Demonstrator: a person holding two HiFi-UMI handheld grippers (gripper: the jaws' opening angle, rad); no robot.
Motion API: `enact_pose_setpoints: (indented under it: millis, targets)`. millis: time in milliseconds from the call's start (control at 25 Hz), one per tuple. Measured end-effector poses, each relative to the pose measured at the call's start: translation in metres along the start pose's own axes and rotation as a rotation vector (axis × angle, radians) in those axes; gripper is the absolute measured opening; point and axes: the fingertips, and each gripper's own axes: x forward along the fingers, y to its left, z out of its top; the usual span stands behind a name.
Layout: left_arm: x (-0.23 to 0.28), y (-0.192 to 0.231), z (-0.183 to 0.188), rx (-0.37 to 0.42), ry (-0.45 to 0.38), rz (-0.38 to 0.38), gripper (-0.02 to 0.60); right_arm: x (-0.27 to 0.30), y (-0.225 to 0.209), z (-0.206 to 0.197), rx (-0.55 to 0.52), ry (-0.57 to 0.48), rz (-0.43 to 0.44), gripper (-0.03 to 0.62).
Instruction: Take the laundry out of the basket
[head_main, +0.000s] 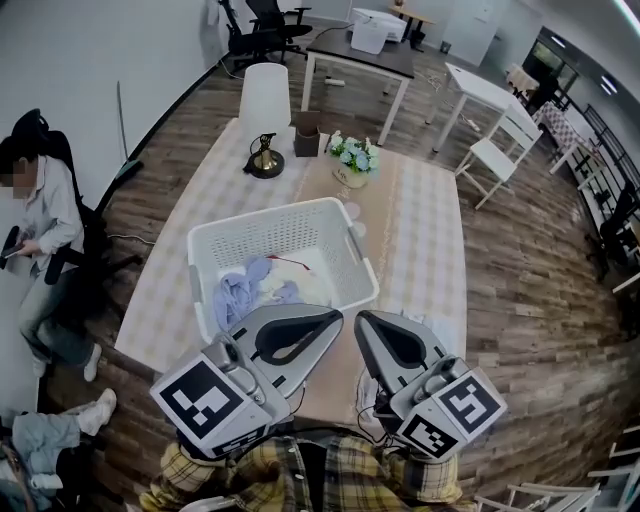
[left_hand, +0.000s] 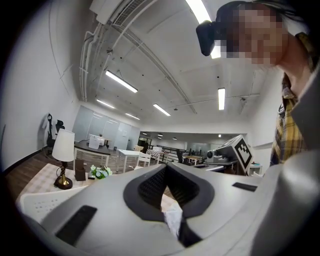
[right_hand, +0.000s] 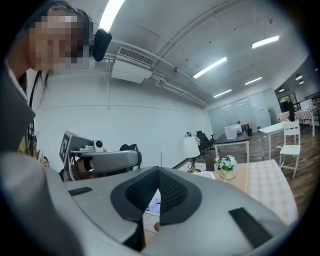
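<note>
A white slatted laundry basket (head_main: 210, 244) stands on the checked table (head_main: 420, 230). Inside it lie a pale blue garment (head_main: 238, 293) and white cloth (head_main: 310, 275). My left gripper (head_main: 335, 318) and right gripper (head_main: 362, 318) are held close to my body at the table's near edge, just short of the basket's near rim. Both are shut with nothing between the jaws. In the left gripper view the closed left gripper (left_hand: 167, 167) points level across the room. The right gripper (right_hand: 159, 170) also shows meeting jaws, with a bit of basket (right_hand: 149, 218) visible below them.
On the far end of the table stand a white-shaded lamp (head_main: 264, 100), a brown box (head_main: 306, 135) and a vase of flowers (head_main: 352, 160). A person sits at the left wall (head_main: 40, 220). White chairs (head_main: 500, 150) and desks (head_main: 360, 55) stand beyond.
</note>
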Motion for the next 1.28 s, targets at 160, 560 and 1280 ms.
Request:
enact_pose_setpoints:
  millis: [160, 560, 1280]
  targets:
    - [0.008, -0.008, 0.001, 0.036, -0.011, 0.049, 0.011, -0.011, -0.007, 0.0, -0.006, 0.006, 0.035, 0.009]
    - [0.02, -0.019, -0.016, -0.003, 0.043, 0.164, 0.011, -0.028, -0.025, -0.006, -0.002, 0.021, 0.114, 0.009]
    - [-0.029, 0.103, -0.037, -0.057, 0.148, 0.196, 0.045, 0.089, -0.022, -0.02, -0.005, 0.11, 0.054, 0.014]
